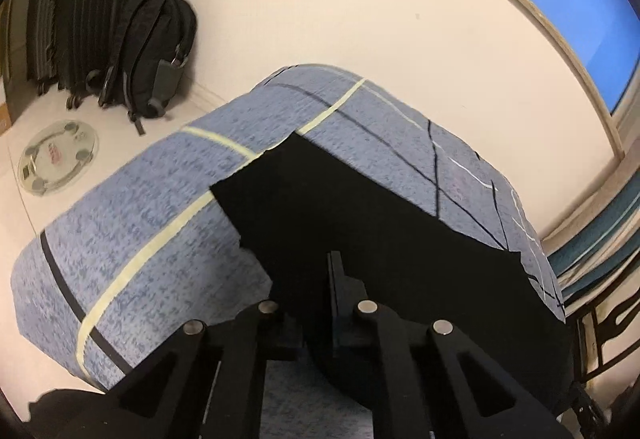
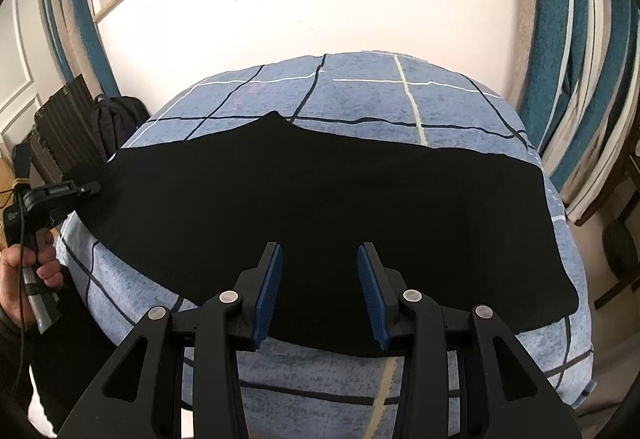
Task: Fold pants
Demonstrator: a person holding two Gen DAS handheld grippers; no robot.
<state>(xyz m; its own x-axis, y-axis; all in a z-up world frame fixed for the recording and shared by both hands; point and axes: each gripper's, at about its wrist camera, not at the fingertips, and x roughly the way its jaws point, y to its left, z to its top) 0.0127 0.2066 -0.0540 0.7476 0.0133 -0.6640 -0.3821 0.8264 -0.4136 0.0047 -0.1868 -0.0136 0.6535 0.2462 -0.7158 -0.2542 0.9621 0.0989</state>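
Observation:
Black pants [image 2: 320, 195] lie spread flat across a bed with a blue checked cover [image 2: 360, 99]. My right gripper [image 2: 320, 259] is open, its blue pads [image 2: 270, 287] hovering over the near edge of the pants, holding nothing. My left gripper [image 2: 86, 189] shows at the left of the right wrist view, shut on the left end of the pants. In the left wrist view the left gripper [image 1: 320, 279] is closed with black pants fabric [image 1: 380, 231] between its fingers, the cloth lifted a little over the bed cover [image 1: 140, 219].
A black backpack [image 1: 152, 51] and dark suitcases [image 1: 80, 19] stand against the wall beyond the bed. A round glass scale [image 1: 58, 157] lies on the floor. A blue and white curtain [image 2: 560, 39] hangs at the right. A dark metal bed frame [image 1: 608, 327] is at the right.

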